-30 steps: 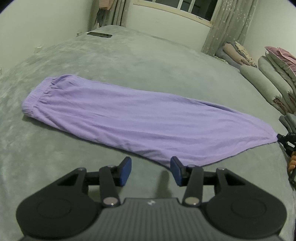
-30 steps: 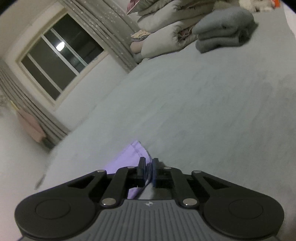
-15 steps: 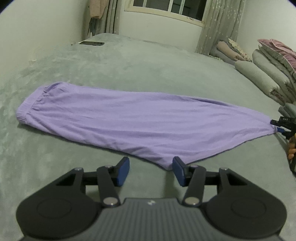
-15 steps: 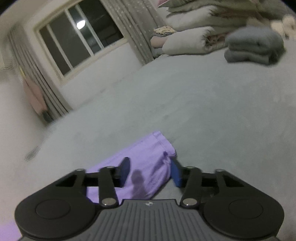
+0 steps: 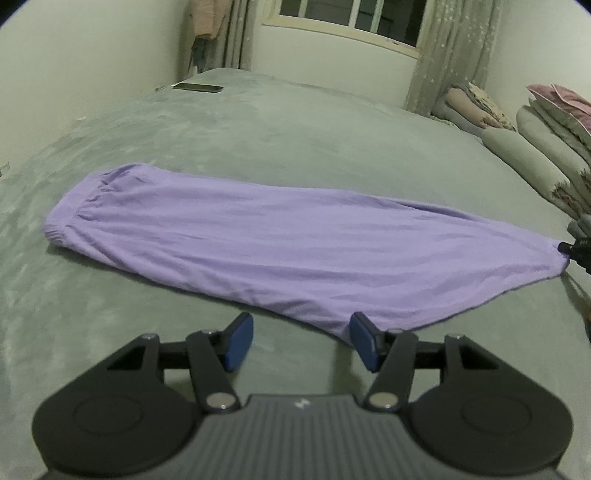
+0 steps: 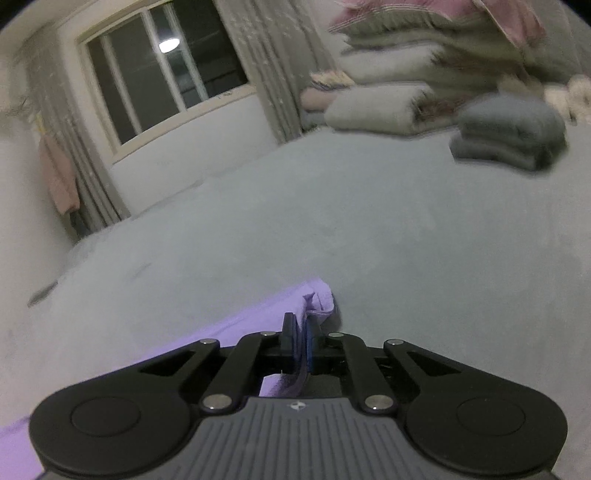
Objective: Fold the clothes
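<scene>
Right tool (image 6: 301, 334) pinches purple garment (image 5: 280, 254) hem; left tool (image 5: 301, 341) prob. just short.

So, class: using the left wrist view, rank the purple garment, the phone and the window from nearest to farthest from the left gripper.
1. Purple garment: lying just ahead of the open left gripper.
2. Phone: far left, near the bed's edge.
3. Window: on the back wall, beyond the bed.

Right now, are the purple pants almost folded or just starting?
Just starting. Done: the purple pants lie spread flat on the bed, with no crosswise fold. In hand: the right gripper pinches the cuff end; the left gripper waits open at the near edge. Left: all the folding.
</scene>
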Tool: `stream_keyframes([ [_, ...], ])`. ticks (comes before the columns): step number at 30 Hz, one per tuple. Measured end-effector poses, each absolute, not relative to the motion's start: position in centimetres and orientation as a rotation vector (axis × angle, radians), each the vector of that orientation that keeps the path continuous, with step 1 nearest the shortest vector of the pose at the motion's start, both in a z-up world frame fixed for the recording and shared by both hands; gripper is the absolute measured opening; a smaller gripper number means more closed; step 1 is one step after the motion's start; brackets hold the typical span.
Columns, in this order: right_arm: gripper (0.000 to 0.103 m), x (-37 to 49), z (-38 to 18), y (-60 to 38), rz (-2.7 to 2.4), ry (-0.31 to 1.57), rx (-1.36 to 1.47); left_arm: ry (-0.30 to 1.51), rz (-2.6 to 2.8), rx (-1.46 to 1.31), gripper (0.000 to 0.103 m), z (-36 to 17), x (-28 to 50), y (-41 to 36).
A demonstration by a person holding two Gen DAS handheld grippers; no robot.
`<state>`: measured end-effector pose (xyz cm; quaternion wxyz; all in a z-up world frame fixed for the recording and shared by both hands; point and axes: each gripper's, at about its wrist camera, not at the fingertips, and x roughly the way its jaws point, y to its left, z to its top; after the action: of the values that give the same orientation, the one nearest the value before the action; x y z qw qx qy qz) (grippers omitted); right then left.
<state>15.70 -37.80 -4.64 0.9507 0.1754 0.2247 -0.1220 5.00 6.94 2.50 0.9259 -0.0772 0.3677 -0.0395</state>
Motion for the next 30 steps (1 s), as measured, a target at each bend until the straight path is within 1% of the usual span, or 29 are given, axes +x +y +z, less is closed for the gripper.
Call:
stream_keyframes([
  [5,0.006,15.5,-2.3,-33.8,-0.213,0.414,0.170,0.743,-0.060,-0.211,0.057,3.2,5.2,8.5],
  [9,0.006,15.3,-0.2,-29.3,-0.128,0.373,0.073,0.739,-0.038,-0.265,0.057,3.6,5.5,9.9],
  [13,0.006,15.0,1.9,-21.8,0.032,0.335,-0.017,0.723,-0.019,-0.304,0.060,4.1,5.8,11.3],
  [16,0.006,14.1,2.3,-14.7,0.176,0.324,-0.103,0.715,0.005,-0.333,0.063,4.3,6.0,12.4],
  [19,0.006,13.5,0.6,-7.8,0.279,0.379,-0.196,0.713,0.028,-0.366,0.063,4.4,6.3,13.5],
  [23,0.006,14.0,-4.0,-2.2,0.334,0.515,-0.273,0.717,0.047,-0.410,0.063,4.2,6.6,14.5],
  [30,0.006,15.0,-5.2,-1.3,0.341,0.566,-0.249,0.717,0.035,-0.390,0.063,4.0,7.1,14.2],
])
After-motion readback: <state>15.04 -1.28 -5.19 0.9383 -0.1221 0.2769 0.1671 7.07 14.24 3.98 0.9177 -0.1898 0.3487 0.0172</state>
